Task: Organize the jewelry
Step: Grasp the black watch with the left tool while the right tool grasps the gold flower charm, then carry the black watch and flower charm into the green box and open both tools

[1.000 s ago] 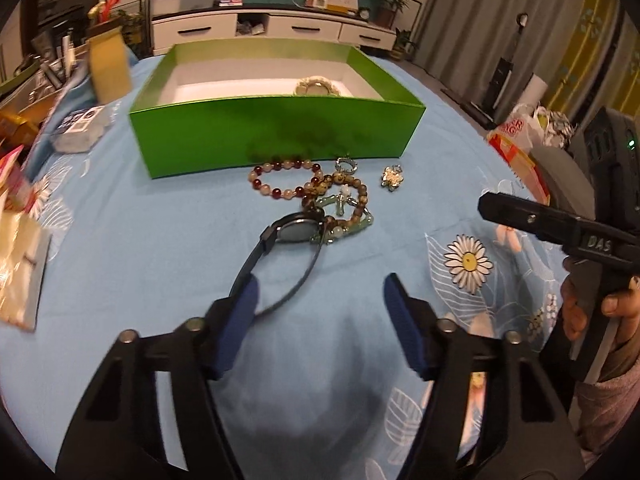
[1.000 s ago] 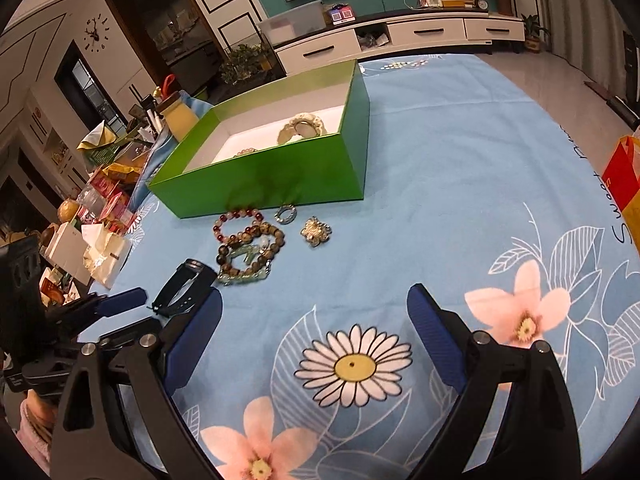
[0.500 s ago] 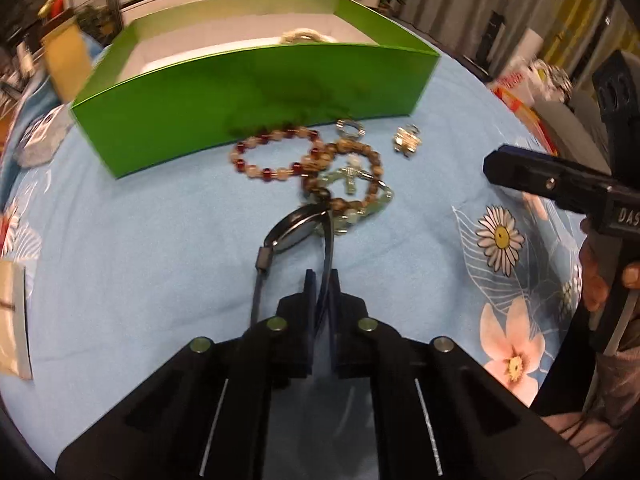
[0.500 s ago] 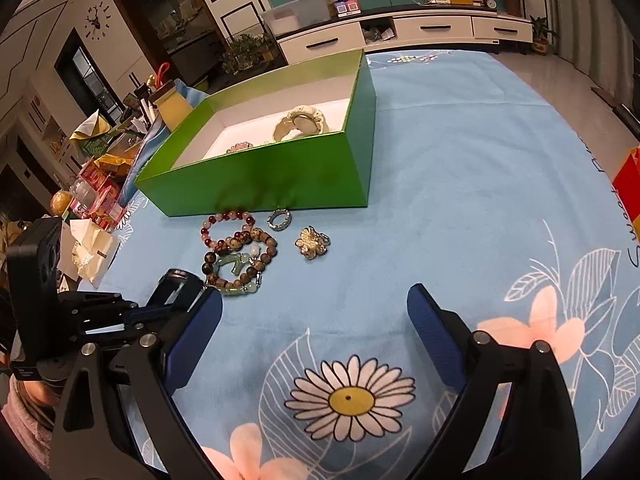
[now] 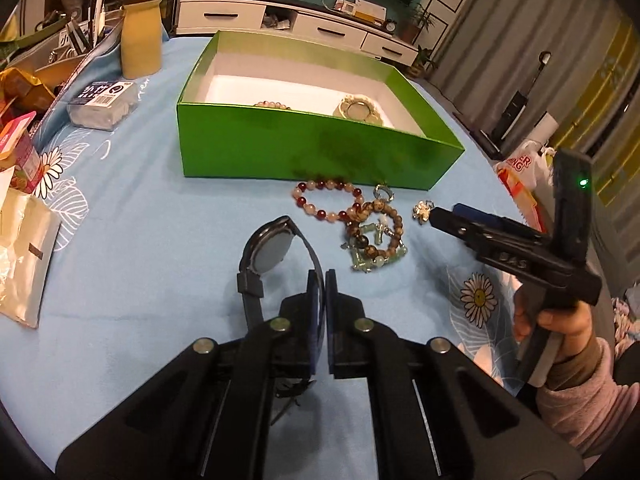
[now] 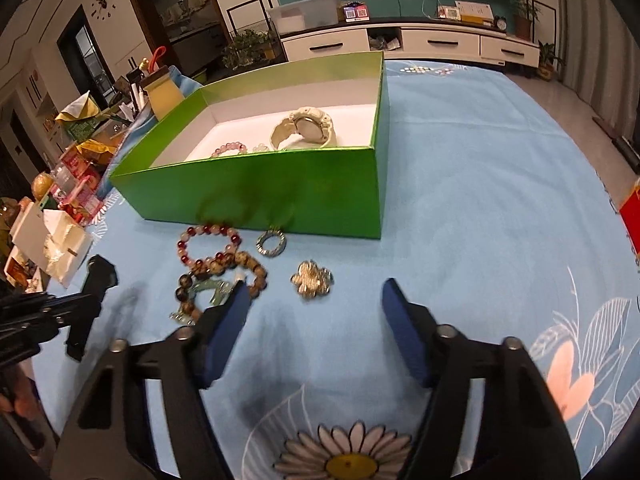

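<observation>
My left gripper (image 5: 323, 280) is shut on the strap of a black watch (image 5: 269, 249), held just above the blue cloth. A green box (image 5: 304, 148) stands beyond, holding a cream watch (image 6: 305, 127) and pale bead bracelets (image 6: 229, 148). In front of it lie a red-and-white bead bracelet (image 6: 206, 240), brown bead bracelets (image 6: 224, 270), a silver ring (image 6: 271, 243) and a gold flower brooch (image 6: 311, 278). My right gripper (image 6: 314, 316) is open and empty, low over the cloth near the brooch; it also shows in the left wrist view (image 5: 472, 226).
Clutter lines the table's left side: a yellow bottle (image 5: 141, 36), a clear plastic box (image 5: 102, 104), white packets (image 5: 20, 256) and snack boxes (image 6: 80, 184). A red bag (image 6: 630, 216) sits off the right edge. A TV cabinet (image 6: 400, 42) stands behind.
My left gripper closed on the black watch's strap and lifted it back from the pile. My right gripper moved forward toward the brooch and bracelets.
</observation>
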The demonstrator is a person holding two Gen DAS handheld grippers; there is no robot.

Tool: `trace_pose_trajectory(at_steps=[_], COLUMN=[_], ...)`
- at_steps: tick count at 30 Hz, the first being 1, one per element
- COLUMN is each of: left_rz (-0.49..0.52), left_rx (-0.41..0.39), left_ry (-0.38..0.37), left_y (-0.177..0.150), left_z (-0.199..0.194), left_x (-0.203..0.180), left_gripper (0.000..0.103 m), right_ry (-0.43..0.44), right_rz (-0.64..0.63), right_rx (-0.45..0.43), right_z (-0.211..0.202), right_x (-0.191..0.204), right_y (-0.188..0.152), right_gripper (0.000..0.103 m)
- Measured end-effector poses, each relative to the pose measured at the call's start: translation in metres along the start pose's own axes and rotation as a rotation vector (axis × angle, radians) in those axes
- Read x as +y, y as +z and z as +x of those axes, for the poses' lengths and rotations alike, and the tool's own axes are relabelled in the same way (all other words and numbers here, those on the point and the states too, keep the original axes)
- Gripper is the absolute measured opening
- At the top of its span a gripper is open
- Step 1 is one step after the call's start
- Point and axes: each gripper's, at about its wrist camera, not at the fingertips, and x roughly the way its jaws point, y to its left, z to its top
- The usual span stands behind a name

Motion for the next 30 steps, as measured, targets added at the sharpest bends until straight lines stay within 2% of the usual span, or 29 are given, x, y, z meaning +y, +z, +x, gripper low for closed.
trace_pose_trajectory(at_steps=[2,6,8,10,14,21,30], left_rz=[-0.004,-0.014,-0.018,-0.023,-0.031,-0.042,-0.022], left_rx=[-0.004,-0.012,-0.02,-0.026,-0.035,-0.056,-0.093], left_ry=[-0.002,-0.002,-0.003,-0.003,0.001,-0.005,0.002], left_y=[-0.001,0.003,0.002,0.003,0.005,0.009,0.024], left_z=[-0.004,-0.002,-0.004,-0.006,-0.01,-0.017,-0.026], left_x=[0.003,0.003,0.003,0.003,0.005,0.004,-0.005], left_gripper=[0.003,0.003,0.003,0.003,0.003,0.003,0.003], right_ry=[-0.004,-0.015,-0.033,-0.046,0.004,0.052,0.08], right_rz=[-0.018,-0.07,-0.089,-0.103,-0.058,-0.053,-0.06], right_rx=[0.004,0.021,0.033,0.023,0.024,-0.044,-0.119], right_z=[0.005,0.015,0.021,0.022,0.015,-0.021,-0.05], right_x=[0.001,0.009,0.011,0.013,0.006,0.007,0.011], right_y=[0.002,0.003,0.003,0.002,0.001,0.003,0.015], right_gripper=[0.053,0.042,0.024,0.021,0.02,0.021,0.021])
